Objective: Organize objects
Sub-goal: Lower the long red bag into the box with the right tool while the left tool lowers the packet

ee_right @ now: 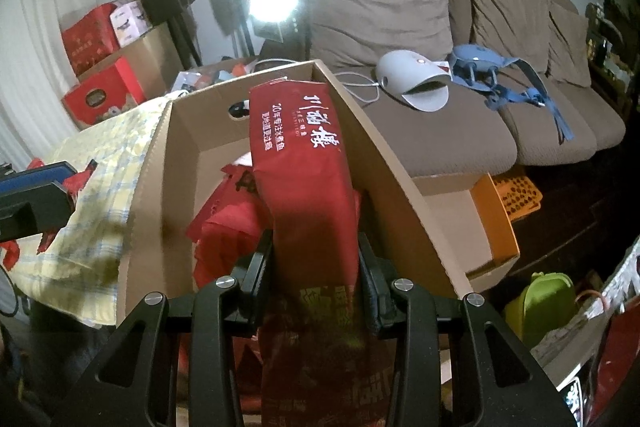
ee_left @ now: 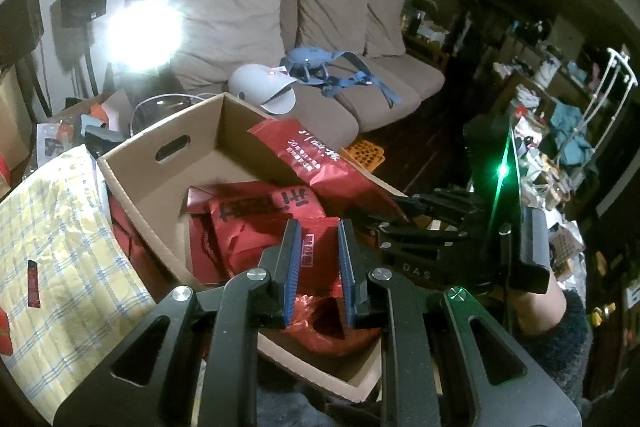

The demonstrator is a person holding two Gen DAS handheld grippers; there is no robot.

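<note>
Two red packets are in hand over the cardboard box (ee_right: 400, 163); the right gripper (ee_right: 316, 259) is clamped on a long red bag (ee_right: 304, 163) leaning on the box's right wall; the left gripper (ee_left: 318, 255) pinches a crumpled red packet (ee_left: 320, 259) above the near rim; judged risk: the tilted bag could slide outside when let go; its white Chinese print includes "20"; the gripper body reads "DAS"

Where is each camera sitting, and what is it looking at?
Left wrist: on the left gripper, looking down into the cardboard box; its jaws pinch a small red packet; a sleeve shows.
Right wrist: on the right gripper, facing the box; it grips a red bag.
Both share the box, bag and sofa.
</note>
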